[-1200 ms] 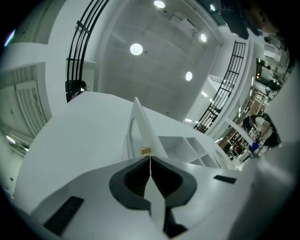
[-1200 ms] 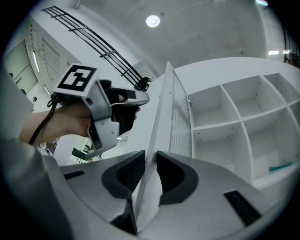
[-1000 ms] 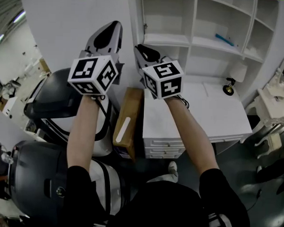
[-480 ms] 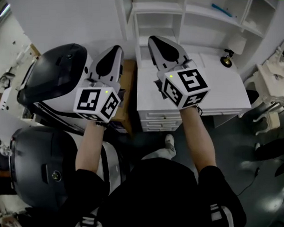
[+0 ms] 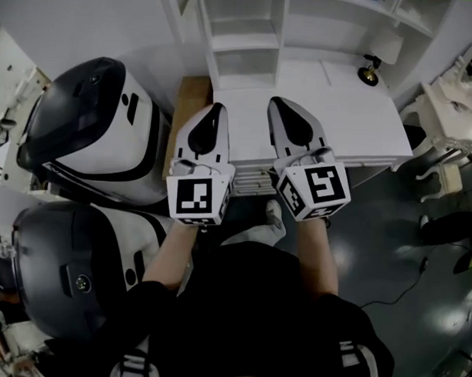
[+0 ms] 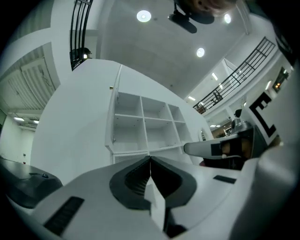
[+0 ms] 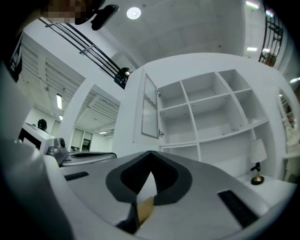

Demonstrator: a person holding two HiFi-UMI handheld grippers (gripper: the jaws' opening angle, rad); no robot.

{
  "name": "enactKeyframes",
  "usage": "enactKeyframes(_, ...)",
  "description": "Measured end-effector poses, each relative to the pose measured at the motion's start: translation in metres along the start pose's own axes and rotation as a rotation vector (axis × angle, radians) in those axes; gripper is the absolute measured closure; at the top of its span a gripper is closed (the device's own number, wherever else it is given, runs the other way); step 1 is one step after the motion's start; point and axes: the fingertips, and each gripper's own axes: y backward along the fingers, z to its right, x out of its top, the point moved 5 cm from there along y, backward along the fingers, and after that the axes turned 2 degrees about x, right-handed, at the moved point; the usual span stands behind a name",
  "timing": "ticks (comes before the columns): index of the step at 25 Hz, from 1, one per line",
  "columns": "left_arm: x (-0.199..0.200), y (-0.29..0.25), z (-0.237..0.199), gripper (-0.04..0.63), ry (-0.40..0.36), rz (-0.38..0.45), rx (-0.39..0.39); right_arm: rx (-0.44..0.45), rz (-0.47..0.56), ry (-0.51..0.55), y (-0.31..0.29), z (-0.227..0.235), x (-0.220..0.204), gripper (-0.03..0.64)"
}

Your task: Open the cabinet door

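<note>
The white shelf cabinet [image 5: 243,39] stands on the back of a white desk [image 5: 354,122]. Its narrow glazed door [image 7: 150,107] hangs swung out at the cabinet's left side, and the left gripper view shows it edge-on [image 6: 114,117]. Several compartments stand open and look bare. My left gripper [image 5: 214,107] and right gripper [image 5: 276,102] are held side by side over the desk's front edge, well short of the cabinet. Both are shut with nothing between the jaws, as the left gripper [image 6: 150,158] and right gripper [image 7: 151,153] show in their own views.
Two large black-and-white machines [image 5: 91,128] [image 5: 67,271] stand left of the desk. A wooden board [image 5: 186,105] leans between them and the desk. A small lamp [image 5: 370,72] sits on the desk's right. Drawers [image 5: 256,179] are below; a white chair [image 5: 456,95] stands at right.
Both grippers have come down and back toward me, from in front of the cabinet's shelves to the desk's front edge. The view has tipped downward with them.
</note>
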Motion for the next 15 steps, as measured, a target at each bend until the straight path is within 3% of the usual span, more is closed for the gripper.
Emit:
enactKeyframes(6, -0.033, 0.007, 0.027, 0.581, 0.017, -0.083, -0.049, -0.109, -0.057, -0.050, 0.028, 0.012, -0.027, 0.600)
enactKeyframes(15, -0.038, 0.007, 0.044, 0.581, 0.055, -0.096, -0.102, -0.158, -0.083, -0.037, 0.045, 0.013, -0.035, 0.600)
